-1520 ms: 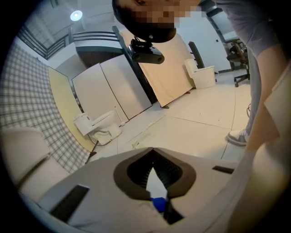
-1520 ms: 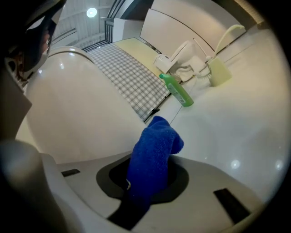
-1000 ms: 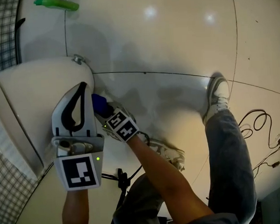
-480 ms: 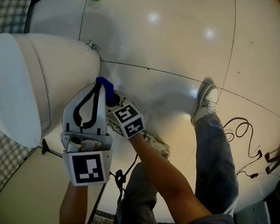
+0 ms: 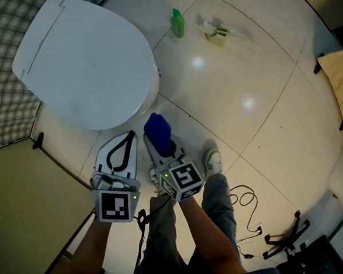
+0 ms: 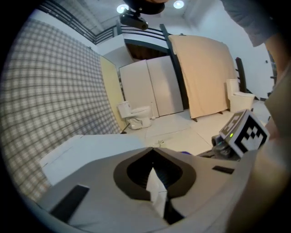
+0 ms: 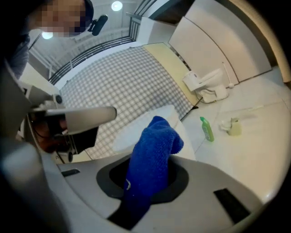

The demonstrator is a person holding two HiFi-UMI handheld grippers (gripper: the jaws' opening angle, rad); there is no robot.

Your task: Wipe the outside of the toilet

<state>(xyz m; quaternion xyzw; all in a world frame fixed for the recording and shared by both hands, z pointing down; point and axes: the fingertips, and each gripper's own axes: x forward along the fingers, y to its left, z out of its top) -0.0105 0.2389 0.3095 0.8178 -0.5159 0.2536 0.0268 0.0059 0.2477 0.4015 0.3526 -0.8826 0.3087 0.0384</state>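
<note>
Head view looks steeply down on a white ceramic toilet (image 5: 81, 58) with its lid closed, standing against a grey checked wall (image 5: 6, 108) on glossy pale floor tiles (image 5: 254, 72). We hold both tools just off the toilet's front rim, near it but apart from it. Our left gripper (image 5: 127, 139) hangs nearest the front of the bowl, and in the left gripper view its two grey jaws meet tip to tip, closed together, with the toilet's lid spread out beyond them. Our right gripper (image 5: 162, 144) sits just beside the left one, a little further from the toilet; its jaws are clamped on a blue terry cloth (image 5: 157, 128), whose bunched free end sticks out past the tips toward the bowl. The right gripper view shows that cloth rising from between the jaws, with the toilet's lid behind it. A green plastic bottle (image 5: 178, 22) lies on the tiles close to the toilet's side, and a small pale yellowish container (image 5: 215, 34) rests just beyond it, further from the toilet. Away from the bowl's front, below the grippers, we see a grey-white sneaker (image 5: 211, 158) planted on the tiles, and thin black cables (image 5: 243, 197) are looped on the floor well apart from the toilet. Both gripper views show a second white toilet (image 6: 134, 116) far off by a pale partition.
</note>
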